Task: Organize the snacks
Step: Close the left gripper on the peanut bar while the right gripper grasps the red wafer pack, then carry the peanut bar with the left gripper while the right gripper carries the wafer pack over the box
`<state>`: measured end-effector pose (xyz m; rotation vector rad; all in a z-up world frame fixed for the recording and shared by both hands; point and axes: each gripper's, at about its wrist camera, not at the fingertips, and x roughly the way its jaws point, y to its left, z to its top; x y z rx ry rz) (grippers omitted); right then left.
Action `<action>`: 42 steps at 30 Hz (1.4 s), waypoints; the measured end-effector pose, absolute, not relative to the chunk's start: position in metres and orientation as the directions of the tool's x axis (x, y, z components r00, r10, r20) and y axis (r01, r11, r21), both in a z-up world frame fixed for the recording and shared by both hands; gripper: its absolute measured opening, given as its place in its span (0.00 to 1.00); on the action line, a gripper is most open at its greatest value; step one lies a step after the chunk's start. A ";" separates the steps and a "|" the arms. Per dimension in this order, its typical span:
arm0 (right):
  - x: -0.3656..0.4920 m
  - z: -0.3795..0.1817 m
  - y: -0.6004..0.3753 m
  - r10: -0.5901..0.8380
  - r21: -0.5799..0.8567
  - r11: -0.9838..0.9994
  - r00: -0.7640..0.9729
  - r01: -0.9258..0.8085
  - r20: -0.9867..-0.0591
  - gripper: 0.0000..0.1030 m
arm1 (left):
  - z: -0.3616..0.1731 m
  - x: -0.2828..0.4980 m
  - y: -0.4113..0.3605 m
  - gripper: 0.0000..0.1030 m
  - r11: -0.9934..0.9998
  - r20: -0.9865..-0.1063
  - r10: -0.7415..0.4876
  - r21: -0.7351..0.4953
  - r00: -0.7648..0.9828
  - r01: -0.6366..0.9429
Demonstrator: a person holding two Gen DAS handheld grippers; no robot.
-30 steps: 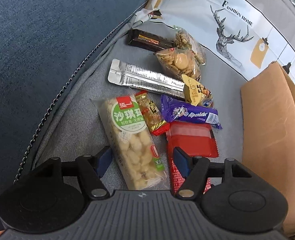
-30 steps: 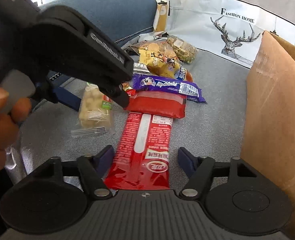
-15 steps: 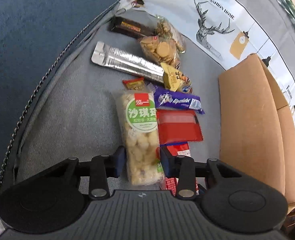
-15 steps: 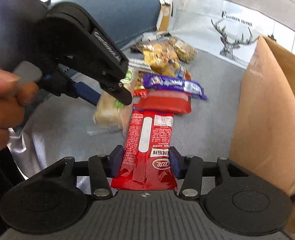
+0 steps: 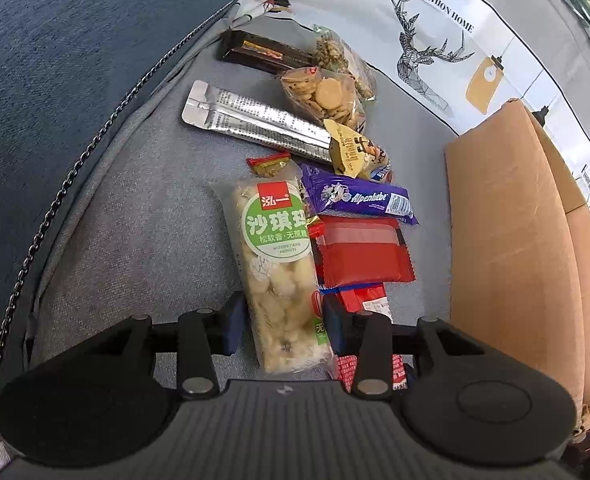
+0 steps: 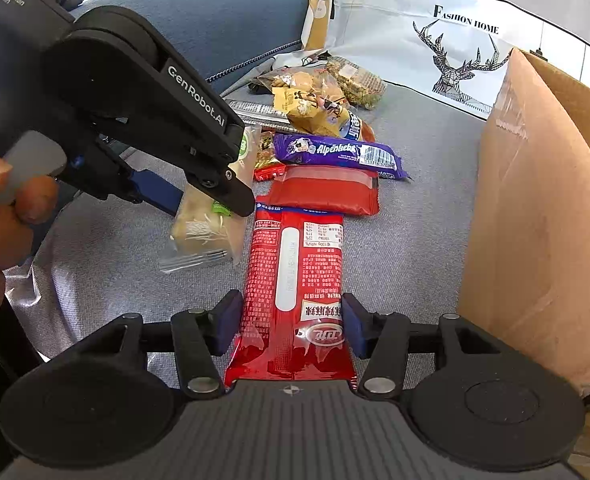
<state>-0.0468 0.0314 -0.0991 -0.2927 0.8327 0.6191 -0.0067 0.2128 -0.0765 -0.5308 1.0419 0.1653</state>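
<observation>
Two packets, each pinched between closed fingers: sachima pack (image 5: 279, 264), red wafer pack (image 6: 295, 292).

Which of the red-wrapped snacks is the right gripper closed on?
The long red bar, lying lengthwise between the right gripper fingers. The shorter red pack lies crosswise beyond it, ungripped, beside the purple Alpenliebe bar.

My left gripper (image 6: 199, 200) covers most of the green-label pack (image 6: 203, 232) ahead-left of my right jaws. The long red pack (image 5: 369, 304) mostly hides behind my left jaws. The cardboard box (image 6: 535, 208) runs off frame, so no idea what's inside.
</observation>
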 end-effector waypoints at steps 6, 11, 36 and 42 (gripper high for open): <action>-0.049 -0.097 0.032 0.402 -0.012 0.779 0.515 -0.627 -0.757 0.49 | -0.074 -0.009 0.216 0.39 0.857 -0.842 -0.118 -0.354 0.527 -0.374; -0.054 -0.088 0.029 0.414 -0.021 0.782 0.543 -0.624 -0.731 0.47 | -0.064 -0.015 0.224 0.38 0.826 -0.788 -0.158 -0.436 0.596 -0.358; -0.082 -0.006 0.010 0.457 -0.084 0.806 0.706 -0.586 -0.541 0.46 | -0.024 -0.031 0.231 0.38 0.759 -0.665 -0.202 -0.570 0.719 -0.314; -0.065 0.028 -0.016 0.446 -0.084 0.835 0.758 -0.544 -0.476 0.46 | -0.005 -0.031 0.219 0.38 0.748 -0.591 -0.208 -0.610 0.779 -0.263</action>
